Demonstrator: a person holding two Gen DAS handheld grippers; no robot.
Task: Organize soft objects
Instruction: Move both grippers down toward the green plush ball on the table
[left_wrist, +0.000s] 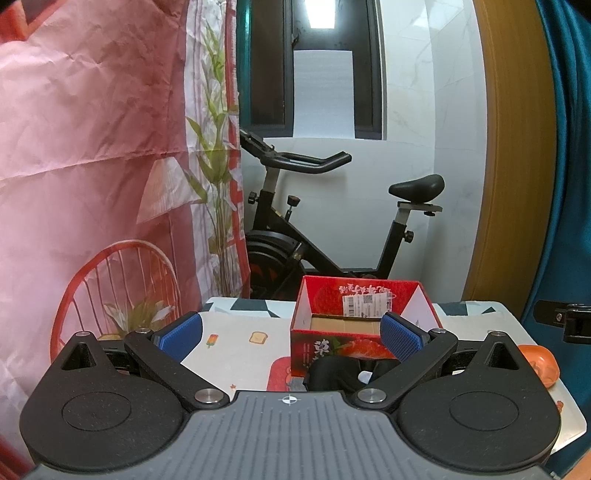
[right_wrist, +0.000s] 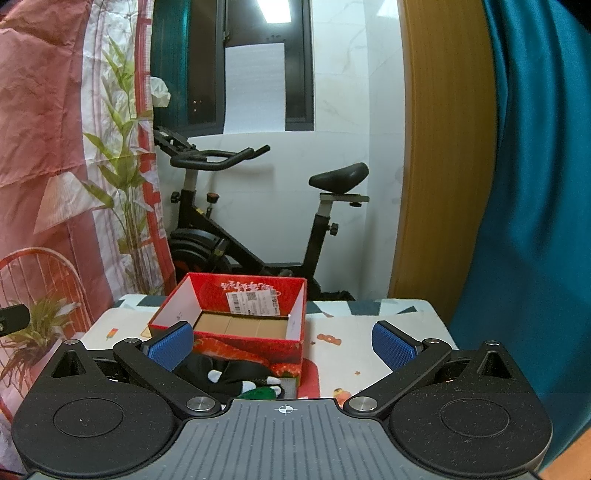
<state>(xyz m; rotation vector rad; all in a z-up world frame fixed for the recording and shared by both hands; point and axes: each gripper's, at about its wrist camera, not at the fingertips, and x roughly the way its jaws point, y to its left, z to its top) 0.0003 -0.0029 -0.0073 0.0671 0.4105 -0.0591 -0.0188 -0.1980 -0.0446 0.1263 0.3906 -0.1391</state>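
Looking along the left gripper (left_wrist: 291, 338), spread wide and empty, a dark soft bundle (left_wrist: 334, 374) lies low on the tabletop (left_wrist: 236, 343), just near of the red box (left_wrist: 360, 326).

Through the right gripper (right_wrist: 282, 345), likewise spread, the black-and-white bundle (right_wrist: 236, 376) sits left of centre, stretched left-to-right against the box (right_wrist: 236, 321), nearer its left finger.

Both wrist cams level, share box (left_wrist: 354, 332)

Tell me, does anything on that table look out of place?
Yes: the red box looks empty, while a black soft toy lies on the table in front of it, and an orange item sits by the right edge.
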